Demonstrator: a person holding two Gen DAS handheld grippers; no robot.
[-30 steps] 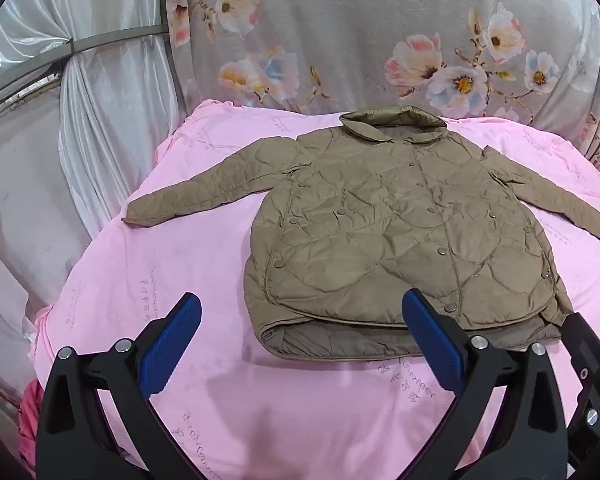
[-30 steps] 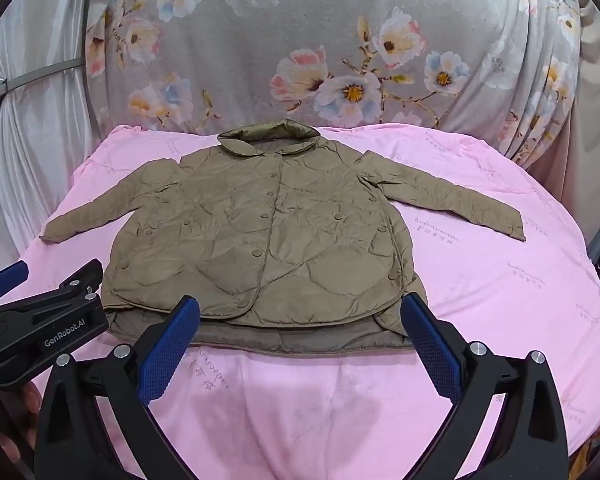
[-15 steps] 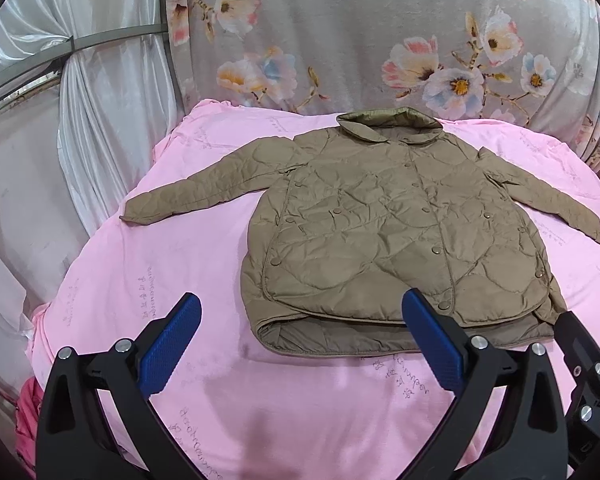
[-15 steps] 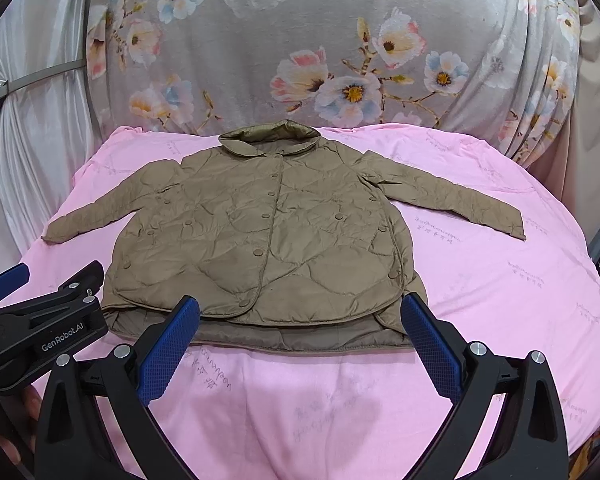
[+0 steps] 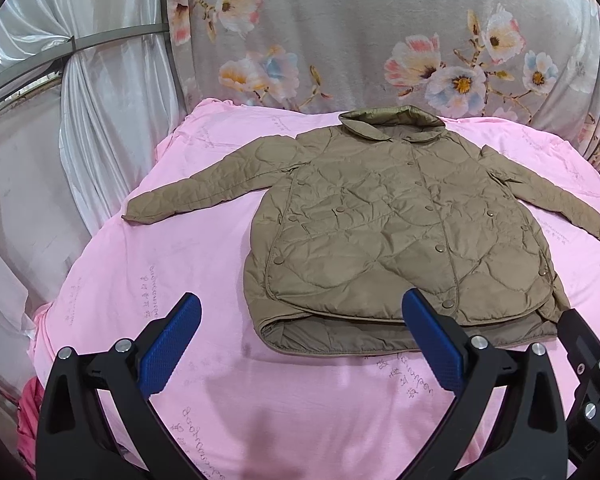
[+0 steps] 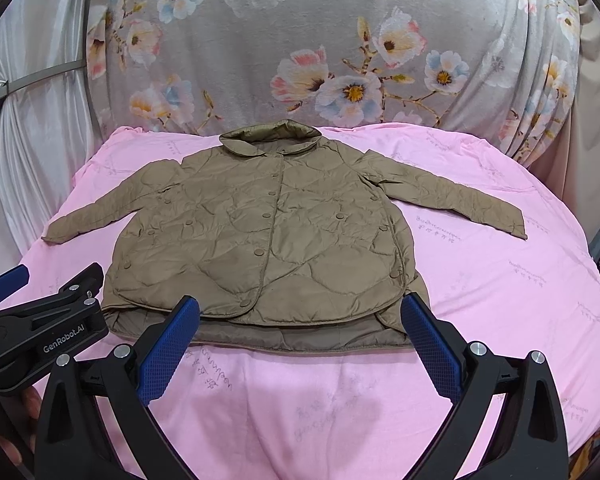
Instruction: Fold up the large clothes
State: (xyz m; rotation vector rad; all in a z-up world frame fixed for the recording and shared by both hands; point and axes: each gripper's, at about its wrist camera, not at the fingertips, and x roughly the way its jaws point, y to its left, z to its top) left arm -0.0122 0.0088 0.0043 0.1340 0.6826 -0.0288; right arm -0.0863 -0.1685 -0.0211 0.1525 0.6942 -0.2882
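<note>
An olive-brown quilted jacket [image 5: 400, 232] lies flat, front up and buttoned, on a pink sheet [image 5: 180, 264], collar at the far side, both sleeves spread out. It also shows in the right wrist view [image 6: 268, 236]. My left gripper [image 5: 300, 344] is open and empty, held above the sheet just short of the jacket's near hem. My right gripper [image 6: 300, 340] is open and empty, over the near hem. The left gripper's body [image 6: 40, 336] shows at the left of the right wrist view.
A grey floral cloth [image 5: 380, 32] hangs behind the bed. White curtains [image 5: 100, 120] hang at the left. The pink sheet [image 6: 520, 288] drops off at its left and right edges.
Both views have shifted only slightly; the jacket sits a little lower in the left wrist view. Both grippers have stayed open and empty.
</note>
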